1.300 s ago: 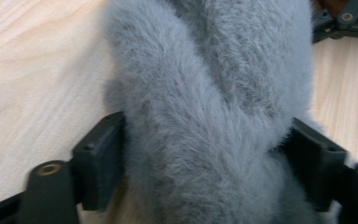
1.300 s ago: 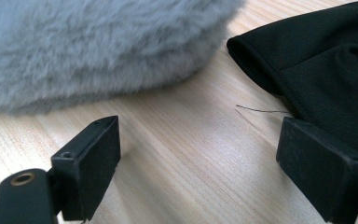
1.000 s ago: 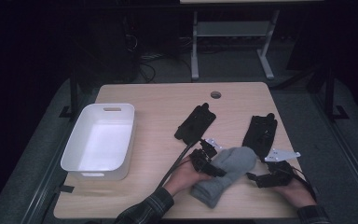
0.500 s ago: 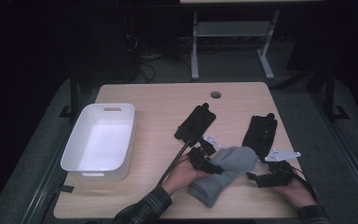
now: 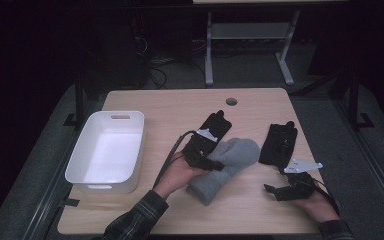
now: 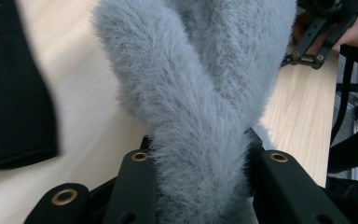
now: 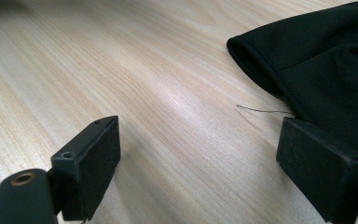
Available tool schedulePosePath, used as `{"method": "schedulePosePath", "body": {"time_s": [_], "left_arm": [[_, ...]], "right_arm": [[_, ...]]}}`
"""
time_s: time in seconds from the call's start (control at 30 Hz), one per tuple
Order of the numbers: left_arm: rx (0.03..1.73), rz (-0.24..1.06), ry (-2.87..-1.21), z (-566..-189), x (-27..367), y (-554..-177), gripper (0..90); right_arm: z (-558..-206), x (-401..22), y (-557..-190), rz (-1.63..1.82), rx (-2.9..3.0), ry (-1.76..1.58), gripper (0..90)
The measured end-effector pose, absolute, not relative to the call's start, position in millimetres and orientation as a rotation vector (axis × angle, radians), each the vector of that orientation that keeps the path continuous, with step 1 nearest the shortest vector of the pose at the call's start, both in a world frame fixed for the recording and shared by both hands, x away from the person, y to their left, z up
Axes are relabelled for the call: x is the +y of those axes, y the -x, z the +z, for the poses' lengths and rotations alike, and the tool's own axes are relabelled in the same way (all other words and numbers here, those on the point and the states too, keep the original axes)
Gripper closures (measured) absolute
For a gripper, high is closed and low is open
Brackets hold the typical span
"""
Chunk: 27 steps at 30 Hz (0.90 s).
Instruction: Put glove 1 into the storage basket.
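My left claw (image 6: pixel 200 186) has a fold of the grey mitten (image 6: pixel 200 93) pinched between its jaws, which have just been closing; the fuzzy cloth bulges up between the pads. From above, that claw (image 5: pixel 200 155) sits at the mitten's (image 5: pixel 230 162) left edge, and the mitten lies near the middle of the table (image 5: pixel 170 105), cuff end toward me.

My right claw (image 7: pixel 196 154) stands wide, nothing between its jaws, low over bare wood. Just beyond its right jaw lies the hem of a black glove (image 7: pixel 317 60), with a loose thread trailing from it. In the high view this claw (image 5: pixel 285 190) is at the near right of the table, apart from the mitten.

Farther out, that black glove (image 5: pixel 279 144) lies right of the mitten, and a second black glove (image 5: pixel 215 125) lies just behind my left claw. A white bin (image 5: pixel 80 170) stands at the table's left side.
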<state>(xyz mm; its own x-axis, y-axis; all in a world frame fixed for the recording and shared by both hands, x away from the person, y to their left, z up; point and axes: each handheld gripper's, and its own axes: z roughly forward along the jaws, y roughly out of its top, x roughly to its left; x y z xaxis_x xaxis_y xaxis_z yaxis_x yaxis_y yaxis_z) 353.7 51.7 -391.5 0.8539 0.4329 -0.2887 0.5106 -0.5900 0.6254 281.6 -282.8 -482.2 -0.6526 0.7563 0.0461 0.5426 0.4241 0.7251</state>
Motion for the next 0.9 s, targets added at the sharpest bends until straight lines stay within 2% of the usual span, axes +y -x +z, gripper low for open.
{"method": "schedulePosePath", "body": {"time_s": [0.53, 0.9], "left_arm": [[0.804, 0.048, -2.247, -327, 131, -368, 68.0], [0.921, 0.121, -2.188, -294, 196, -375, 68.0]], "right_arm": [[-483, -282, -281, 1.057, 2.401, -1.117, 11.7], [-483, -282, -281, 1.056, 2.401, -1.115, 11.7]]}}
